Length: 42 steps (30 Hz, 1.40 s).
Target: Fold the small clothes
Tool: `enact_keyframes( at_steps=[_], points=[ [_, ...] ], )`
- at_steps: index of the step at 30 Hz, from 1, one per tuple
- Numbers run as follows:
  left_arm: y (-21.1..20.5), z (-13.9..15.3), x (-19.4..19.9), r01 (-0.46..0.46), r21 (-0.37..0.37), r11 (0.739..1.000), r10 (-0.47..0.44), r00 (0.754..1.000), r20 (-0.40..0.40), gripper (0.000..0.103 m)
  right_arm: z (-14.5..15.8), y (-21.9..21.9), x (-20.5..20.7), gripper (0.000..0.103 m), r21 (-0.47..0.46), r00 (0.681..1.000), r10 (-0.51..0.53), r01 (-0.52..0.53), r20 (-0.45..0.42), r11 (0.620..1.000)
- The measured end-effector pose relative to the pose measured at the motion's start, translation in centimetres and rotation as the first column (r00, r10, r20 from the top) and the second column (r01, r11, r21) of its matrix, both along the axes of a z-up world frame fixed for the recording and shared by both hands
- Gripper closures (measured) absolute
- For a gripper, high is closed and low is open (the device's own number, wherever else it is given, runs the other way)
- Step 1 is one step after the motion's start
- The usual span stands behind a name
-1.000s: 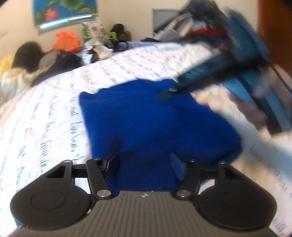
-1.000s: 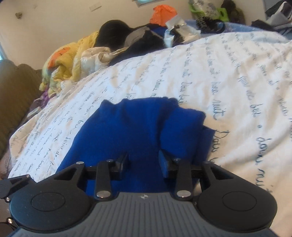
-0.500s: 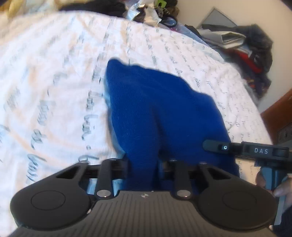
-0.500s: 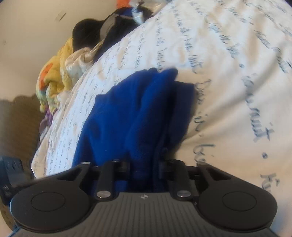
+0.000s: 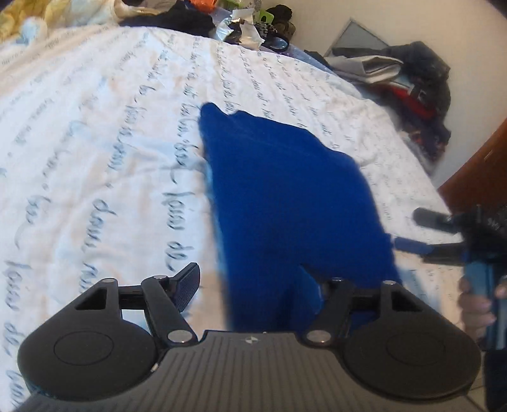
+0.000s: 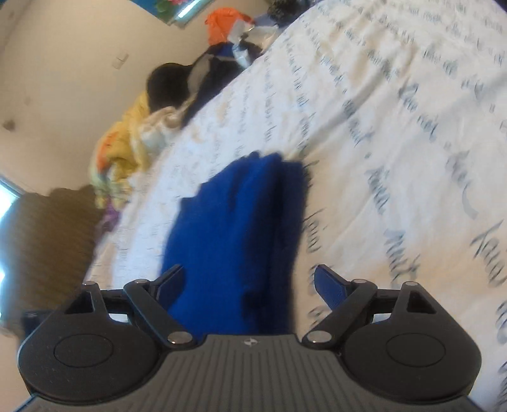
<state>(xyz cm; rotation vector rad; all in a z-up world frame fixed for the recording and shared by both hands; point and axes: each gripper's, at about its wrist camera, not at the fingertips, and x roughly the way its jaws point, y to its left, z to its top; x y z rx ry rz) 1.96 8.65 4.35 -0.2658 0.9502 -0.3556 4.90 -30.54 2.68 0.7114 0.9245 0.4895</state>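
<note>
lying folded lengthwise on the script-printed bedspread (image 5: 95,152), the blue garment (image 5: 285,196) looks like soft, light fleece that should sag and slide rather than hold a crease. both the left gripper (image 5: 253,282) and the right gripper (image 6: 250,282) are opening, cloth between the jaws but unpinched. best taken at its near corners.

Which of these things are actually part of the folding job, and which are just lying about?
Part of the job:
- blue garment on the bedspread
- left gripper, jaws opening
- right gripper, jaws opening

Just lying about:
- yellow blanket
- orange item
- pile of clothes
</note>
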Motion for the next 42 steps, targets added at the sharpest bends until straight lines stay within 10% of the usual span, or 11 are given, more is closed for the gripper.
enact_keyframes(
  at_steps=[2,4,11,17,24,26,32,37,42],
  points=[
    [-1.9,-0.7,0.3,0.022,0.07,0.997,-0.022,1.0,-0.007,0.052,-0.2,1.9,0.3,0.023,-0.077,0.999,0.04,-0.039,0.018,0.996],
    [-4.0,-1.2,0.3,0.027,0.208,0.978,-0.043,0.996,0.072,0.061,-0.7,4.4,0.9,0.075,-0.243,0.994,0.094,-0.08,0.047,0.967],
    [-5.8,1.0,-3.5,-0.009,0.394,0.919,-0.083,0.973,0.217,0.056,1.0,6.7,-0.9,0.061,-0.521,0.973,0.15,-0.038,0.174,0.853],
    [-9.5,0.3,-2.2,0.038,0.4,0.916,-0.131,0.97,0.207,0.043,4.8,10.5,0.7,0.027,-0.476,0.926,0.175,0.006,0.335,0.879],
    [-11.3,-1.6,-2.3,0.027,0.456,0.889,-0.146,0.963,0.226,0.028,-0.6,13.5,9.3,0.021,-0.639,0.942,0.263,-0.073,0.207,0.765],
    [-11.2,-1.6,-2.2,0.022,0.446,0.895,-0.135,0.965,0.224,0.029,-1.2,12.6,10.6,0.018,-0.592,0.952,0.226,-0.062,0.207,0.804],
    [-10.8,-1.8,-2.4,0.023,0.436,0.9,-0.137,0.963,0.232,0.027,1.4,14.2,10.2,0.016,-0.659,0.967,0.202,-0.053,0.152,0.75],
    [-11.0,-1.8,-2.6,0.02,0.433,0.901,-0.134,0.963,0.234,0.024,4.3,18.1,9.3,0.016,-0.593,0.919,0.322,-0.131,0.227,0.794],
    [-10.6,-2.2,-2.9,0.014,0.423,0.906,-0.128,0.961,0.243,0.022,0.0,23.1,13.1,0.004,-0.672,0.903,0.419,-0.248,0.101,0.698]
  ],
)
